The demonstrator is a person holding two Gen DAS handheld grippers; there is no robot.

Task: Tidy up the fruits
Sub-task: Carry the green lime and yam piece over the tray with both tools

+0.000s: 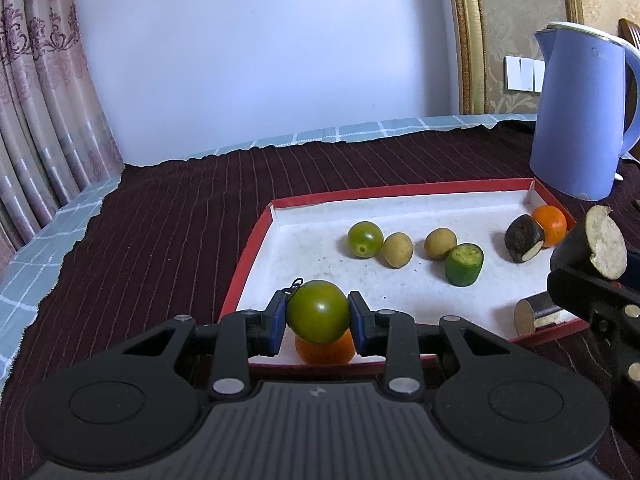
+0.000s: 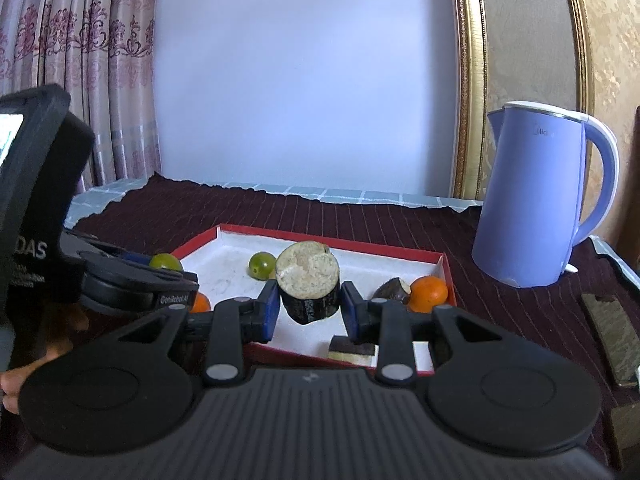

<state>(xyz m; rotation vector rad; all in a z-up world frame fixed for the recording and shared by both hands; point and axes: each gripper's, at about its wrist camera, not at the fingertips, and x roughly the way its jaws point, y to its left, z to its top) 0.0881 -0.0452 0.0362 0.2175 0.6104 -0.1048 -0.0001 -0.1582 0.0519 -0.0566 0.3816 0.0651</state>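
Tray [image 1: 256, 256]: red outside and white inside, it sits on the dark striped cloth [image 1: 160, 220].
Fruit in the tray: one small green tomato [image 1: 365, 239], two tan round fruits [image 1: 397, 249] and [image 1: 440, 243], a cut green piece [image 1: 464, 265], a dark cut piece [image 1: 523, 238] touching an orange [image 1: 552, 225] in the far corner, and a little cut log [image 1: 534, 315] by the near edge.
More fruit: a second orange [image 1: 325, 350] lies in the tray right under the left claw.
Done so far: I think a good part is done, since most of the fruit is already in the tray.
Left to do: two pieces are up in the air and not yet set down. I cannot tell if the fruit also has to be sorted by kind.
Left claw [image 1: 318, 314]: nearly closed, squeezing a green tomato [image 1: 318, 312] between its blue pads. It hangs over the near edge of the tray.
Right claw [image 2: 307, 304]: nearly closed too, pinching a fat dark piece with a pale cut top [image 2: 308, 284]. It hangs over the near side of the tray.
Kettle [image 2: 528, 196]: blue, standing on the cloth next to the tray, not touching it.
Watch out: the tomato is round and smooth, so it may roll when let go.
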